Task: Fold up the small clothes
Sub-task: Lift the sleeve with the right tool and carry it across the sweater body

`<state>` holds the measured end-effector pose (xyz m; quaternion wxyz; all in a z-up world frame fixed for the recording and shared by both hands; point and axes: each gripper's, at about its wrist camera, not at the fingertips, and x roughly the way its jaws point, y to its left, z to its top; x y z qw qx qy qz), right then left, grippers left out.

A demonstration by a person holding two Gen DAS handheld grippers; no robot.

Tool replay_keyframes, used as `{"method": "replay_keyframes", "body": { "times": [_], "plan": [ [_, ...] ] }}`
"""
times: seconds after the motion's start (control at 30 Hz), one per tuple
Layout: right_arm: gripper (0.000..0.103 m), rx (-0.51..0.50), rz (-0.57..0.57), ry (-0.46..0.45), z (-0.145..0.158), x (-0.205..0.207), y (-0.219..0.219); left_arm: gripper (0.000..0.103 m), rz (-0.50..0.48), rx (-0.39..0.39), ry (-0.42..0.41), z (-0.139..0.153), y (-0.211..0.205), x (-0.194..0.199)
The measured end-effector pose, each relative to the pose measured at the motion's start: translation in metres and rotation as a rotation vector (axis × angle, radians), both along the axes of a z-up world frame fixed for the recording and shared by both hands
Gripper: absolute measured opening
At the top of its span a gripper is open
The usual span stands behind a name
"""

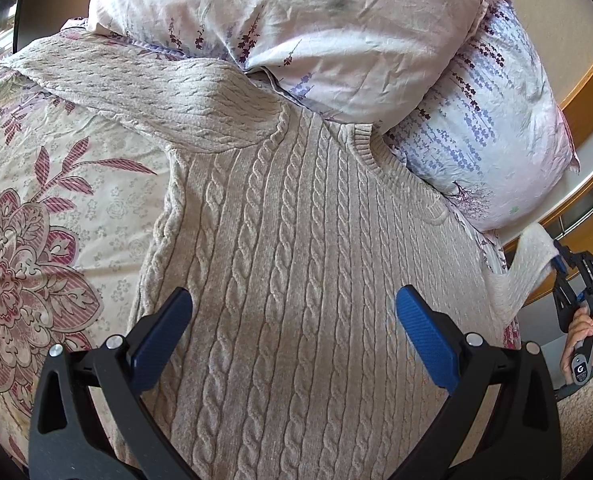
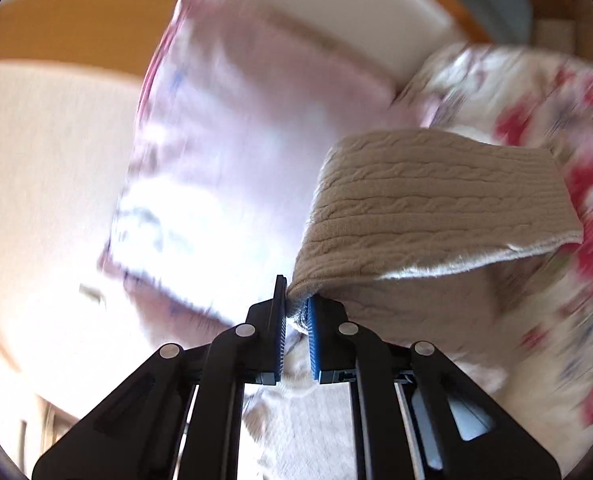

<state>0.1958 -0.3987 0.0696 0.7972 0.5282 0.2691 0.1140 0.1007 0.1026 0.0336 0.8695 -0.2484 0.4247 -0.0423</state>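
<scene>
In the right wrist view, the jaws of the right gripper [image 2: 296,308] are clamped on the end of a sleeve [image 2: 436,196] of the beige cable-knit sweater. The knit is bunched between the two blue pads at the lower centre of the frame, and the sleeve rises from them in a broad band that stretches toward the right, its pale inner side showing along the lower edge. Everything behind it is smeared by blur: a pinkish pillow fills the middle, and floral bedding lies at the right edge.

In the left wrist view, the jaws of the left gripper [image 1: 294,312] stand wide apart with nothing between them, hovering over the body of the sweater [image 1: 296,240] at the bottom of the frame. Whether the pads touch the knit cannot be told. The sweater lies flat on the bed, its ribbed collar pointing to the upper centre and just reaching the pillows. Its other sleeve [image 1: 128,84] stretches toward the upper left across the floral bedspread [image 1: 36,200]. Two pillows [image 1: 316,32] with a lavender print are stacked at the top and upper right. At the right edge, the lifted sleeve end is pinched by the right gripper, with a hand [image 1: 582,336] on its handle below.
</scene>
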Motion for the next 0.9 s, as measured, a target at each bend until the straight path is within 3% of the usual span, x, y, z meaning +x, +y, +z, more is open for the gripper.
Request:
{"method": "replay_keyframes", "body": {
  "times": [0.17, 0.27, 0.47, 0.77, 0.83, 0.9],
  "plan": [
    [0.010, -0.047, 0.212, 0.166, -0.061, 0.026, 0.096, 0.101, 0.020, -0.012, -0.012, 0.003, 0.010, -0.004],
    [0.010, -0.036, 0.235, 0.227, -0.084, 0.028, 0.116, 0.101, 0.038, -0.013, -0.019, 0.005, 0.019, -0.010],
    [0.012, -0.084, 0.253, 0.227, -0.075, 0.021, 0.135, 0.101, 0.075, -0.017, -0.009, 0.003, 0.035, -0.018],
    [0.014, -0.115, 0.257, 0.310, -0.103, 0.013, 0.143, 0.101, 0.065, -0.012, -0.009, 0.003, 0.036, -0.017],
    [0.019, -0.145, 0.277, 0.308, -0.097, 0.015, 0.143, 0.101, 0.056, -0.008, -0.009, 0.003, 0.034, -0.015],
    [0.043, -0.168, 0.279, 0.295, -0.088, 0.017, 0.141, 0.101, 0.048, -0.006, -0.012, 0.003, 0.032, -0.014]
  ]
}}
